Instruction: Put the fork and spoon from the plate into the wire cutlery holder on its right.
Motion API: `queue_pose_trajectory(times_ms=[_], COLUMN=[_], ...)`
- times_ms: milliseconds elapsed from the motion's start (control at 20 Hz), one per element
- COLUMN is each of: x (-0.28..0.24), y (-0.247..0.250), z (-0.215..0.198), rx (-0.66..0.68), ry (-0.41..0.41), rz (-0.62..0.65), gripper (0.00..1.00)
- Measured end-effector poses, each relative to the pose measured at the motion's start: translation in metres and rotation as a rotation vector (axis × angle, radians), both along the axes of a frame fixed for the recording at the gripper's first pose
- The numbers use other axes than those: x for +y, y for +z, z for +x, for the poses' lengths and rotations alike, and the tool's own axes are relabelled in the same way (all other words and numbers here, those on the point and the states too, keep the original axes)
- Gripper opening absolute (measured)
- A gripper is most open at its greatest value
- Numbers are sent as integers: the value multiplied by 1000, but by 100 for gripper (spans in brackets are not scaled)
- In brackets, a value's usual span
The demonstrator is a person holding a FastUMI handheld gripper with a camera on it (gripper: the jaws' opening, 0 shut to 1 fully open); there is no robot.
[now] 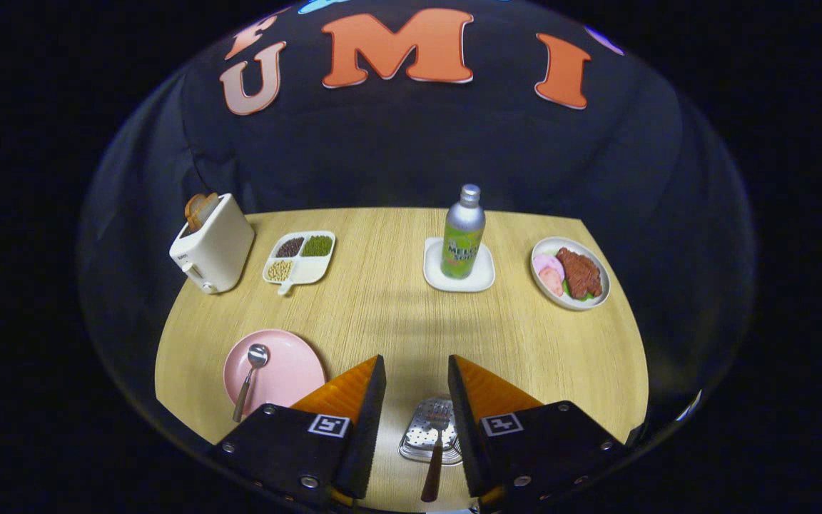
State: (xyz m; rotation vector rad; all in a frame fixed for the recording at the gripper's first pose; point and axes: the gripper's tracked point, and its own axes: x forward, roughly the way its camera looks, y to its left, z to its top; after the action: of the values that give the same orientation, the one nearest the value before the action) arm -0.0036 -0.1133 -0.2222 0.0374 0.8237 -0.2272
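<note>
Fork [436,446] w/ wood handle on perforated metal holder [418,435]; gripper [417,385] jaws spread; spoon [250,378] on round pink plate [290,371]

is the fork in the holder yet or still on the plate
In the holder: the fork stands there between the open tool fingers.

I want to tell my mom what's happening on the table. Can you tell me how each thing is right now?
gripper: open, fingers apart, holding nothing.
fork: standing in the cutlery holder, between the fingers.
spoon: lying on the pink plate.
toaster: bread sticking up.
bottle: upright, capped, on a white coaster.
divided dish: three sections filled, one empty.
food plate: full.
</note>
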Motion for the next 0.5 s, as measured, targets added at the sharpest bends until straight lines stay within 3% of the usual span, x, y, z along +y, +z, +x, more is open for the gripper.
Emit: queue_pose_trajectory(times_ms=[150,250,300,350,500], x=[8,6,8,12,32], y=[36,51,58,68,87], z=[19,25,25,28,38], rx=[-193,-272,-298,-330,-448], ry=[11,2,3,2,-7], rz=[-56,-125,-146,-159,-165], gripper=[61,72,86,92,98])
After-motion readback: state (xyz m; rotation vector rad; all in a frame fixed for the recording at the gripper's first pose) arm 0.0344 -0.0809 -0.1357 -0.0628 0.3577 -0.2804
